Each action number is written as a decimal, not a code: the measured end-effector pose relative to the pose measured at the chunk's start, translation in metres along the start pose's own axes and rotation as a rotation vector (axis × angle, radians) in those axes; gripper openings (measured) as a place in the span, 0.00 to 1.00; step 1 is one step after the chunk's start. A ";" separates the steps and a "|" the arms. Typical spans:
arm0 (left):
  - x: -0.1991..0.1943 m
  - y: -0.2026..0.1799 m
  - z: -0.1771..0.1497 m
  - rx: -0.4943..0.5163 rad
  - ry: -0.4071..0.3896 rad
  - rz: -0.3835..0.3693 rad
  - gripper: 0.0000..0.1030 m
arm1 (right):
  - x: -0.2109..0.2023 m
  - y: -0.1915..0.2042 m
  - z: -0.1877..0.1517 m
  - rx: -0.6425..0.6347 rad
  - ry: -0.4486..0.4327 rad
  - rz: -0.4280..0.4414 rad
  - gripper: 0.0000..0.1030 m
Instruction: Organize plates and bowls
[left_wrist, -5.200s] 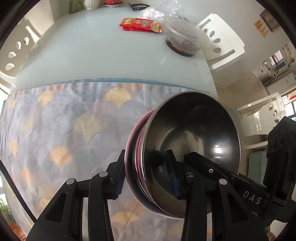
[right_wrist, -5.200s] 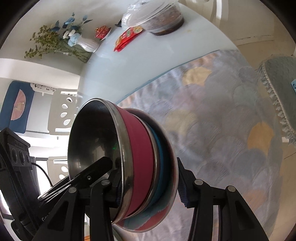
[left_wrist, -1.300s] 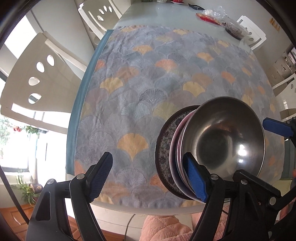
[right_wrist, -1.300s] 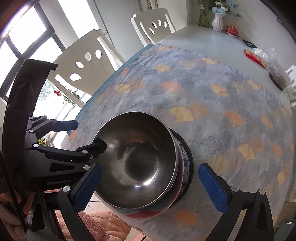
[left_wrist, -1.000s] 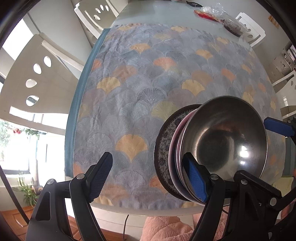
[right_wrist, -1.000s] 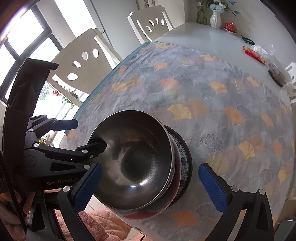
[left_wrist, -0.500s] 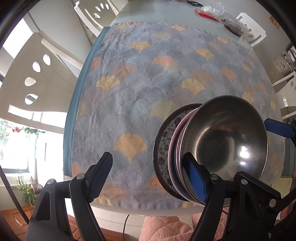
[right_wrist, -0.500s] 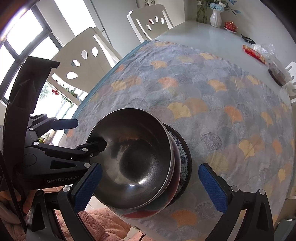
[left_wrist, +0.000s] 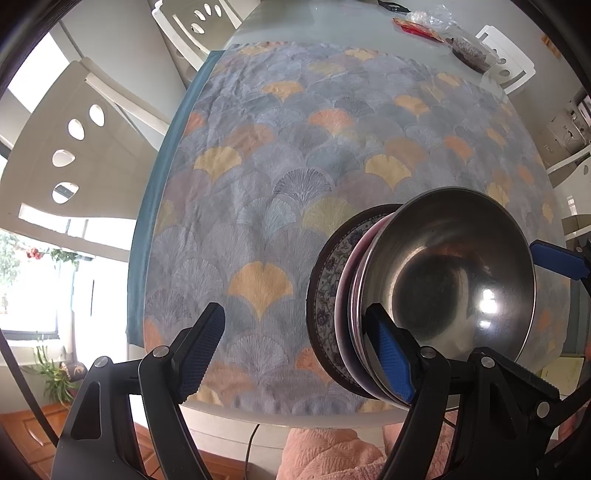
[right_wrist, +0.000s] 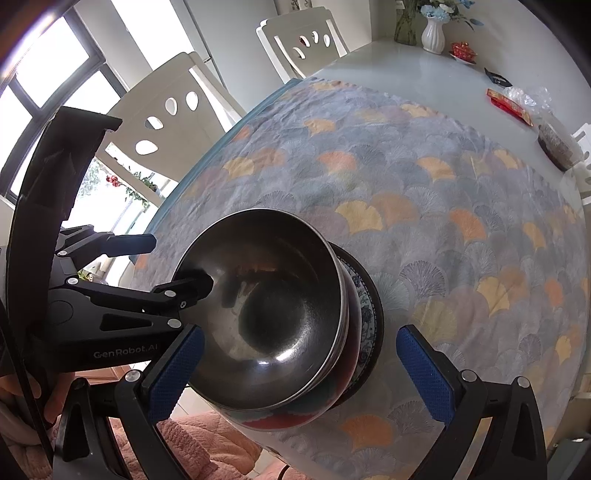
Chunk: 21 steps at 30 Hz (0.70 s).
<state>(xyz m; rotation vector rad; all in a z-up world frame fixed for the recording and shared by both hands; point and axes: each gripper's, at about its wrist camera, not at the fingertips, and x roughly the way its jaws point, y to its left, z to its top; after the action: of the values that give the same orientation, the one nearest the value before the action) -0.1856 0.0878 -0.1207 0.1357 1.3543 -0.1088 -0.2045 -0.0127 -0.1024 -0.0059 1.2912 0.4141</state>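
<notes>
A steel bowl (left_wrist: 454, 280) (right_wrist: 273, 306) sits nested in a dark red bowl (left_wrist: 349, 280) (right_wrist: 295, 419) on a patterned plate (left_wrist: 325, 291) (right_wrist: 369, 317). The stack rests on the fan-print tablecloth (left_wrist: 295, 147) close to the table's near edge. My left gripper (left_wrist: 295, 354) hangs open above the stack's left side, with its right finger in front of the rims. My right gripper (right_wrist: 301, 373) is open too. Its blue pads (right_wrist: 177, 373) stand wide on either side of the stack without touching it. The left gripper (right_wrist: 162, 264) also shows by the bowl's left rim.
White chairs (left_wrist: 66, 155) (right_wrist: 299, 40) stand along the table's left side. At the far end are a dish of dark food (left_wrist: 469, 50), red packets (left_wrist: 417, 27) and a white vase (right_wrist: 434, 35). A pink garment (left_wrist: 332, 454) lies just below the table's near edge.
About five seconds ago both grippers were shut on the stack's rims and held it tilted. Now it sits on the cloth and both are open. Nothing has moved in the last second.
</notes>
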 end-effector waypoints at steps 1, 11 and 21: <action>0.000 0.000 0.000 0.001 0.001 0.001 0.75 | 0.000 0.000 0.000 0.000 -0.001 -0.001 1.00; 0.001 -0.004 -0.002 0.025 0.013 0.010 0.77 | 0.001 -0.002 -0.002 0.002 0.006 0.003 1.00; 0.004 -0.006 -0.005 0.023 0.026 0.004 0.78 | 0.001 -0.002 -0.006 -0.001 0.021 -0.010 1.00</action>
<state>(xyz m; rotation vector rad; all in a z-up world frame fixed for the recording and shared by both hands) -0.1909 0.0823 -0.1254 0.1596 1.3794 -0.1201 -0.2088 -0.0153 -0.1058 -0.0176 1.3109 0.4076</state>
